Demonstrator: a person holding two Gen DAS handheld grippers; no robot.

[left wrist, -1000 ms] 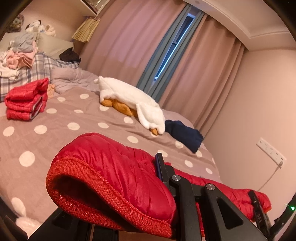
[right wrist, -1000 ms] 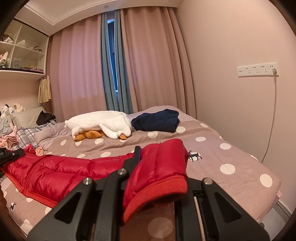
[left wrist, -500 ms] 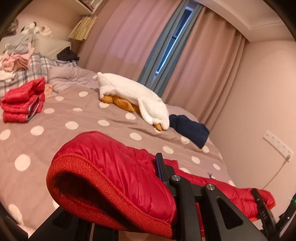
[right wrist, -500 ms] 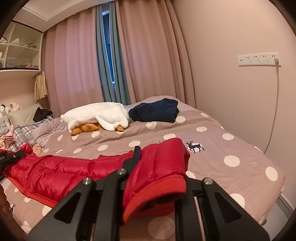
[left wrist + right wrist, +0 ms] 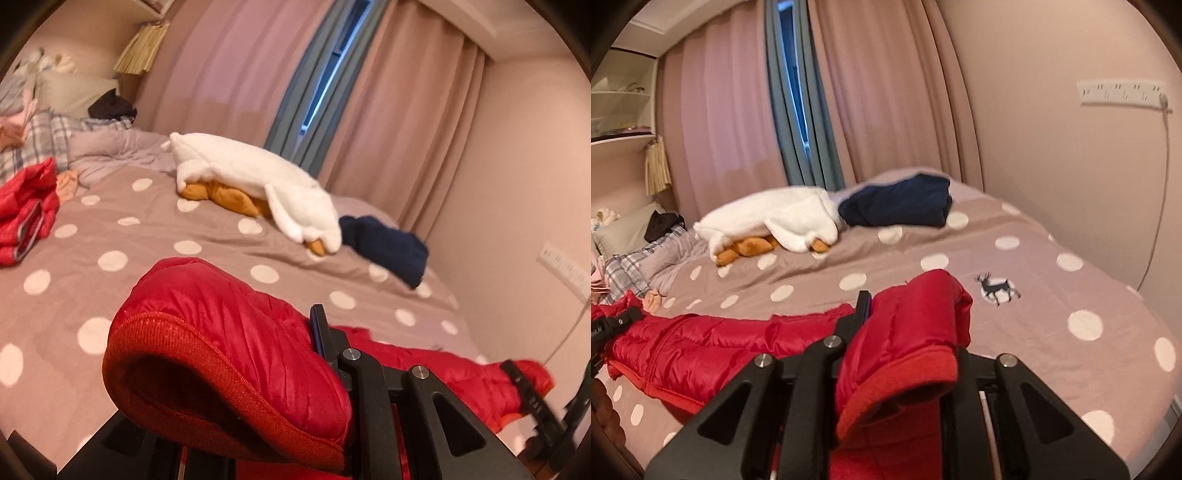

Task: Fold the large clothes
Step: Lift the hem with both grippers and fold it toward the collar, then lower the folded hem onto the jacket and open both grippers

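A red puffer jacket (image 5: pixel 701 343) hangs stretched between my two grippers, low over the polka-dot bed (image 5: pixel 1052 306). My left gripper (image 5: pixel 308 332) is shut on one sleeve, whose ribbed cuff (image 5: pixel 207 354) bulges out to the left and hides one finger. My right gripper (image 5: pixel 877 314) is shut on the other sleeve, and its cuff (image 5: pixel 897 384) droops toward the camera. In the left wrist view the jacket runs right to the right gripper (image 5: pixel 528 395). The left gripper (image 5: pixel 609 325) shows at the left edge of the right wrist view.
A folded red jacket (image 5: pixel 26 218) lies at the bed's left. A white plush blanket (image 5: pixel 255 181) over an orange toy and a folded navy garment (image 5: pixel 384 247) sit at the far side. Pillows and clothes pile up at the head. A wall socket (image 5: pixel 1123 92) has a hanging cable.
Both grippers have moved forward and lower over the bed with the jacket still held. The white blanket and the navy garment look closer in both views.
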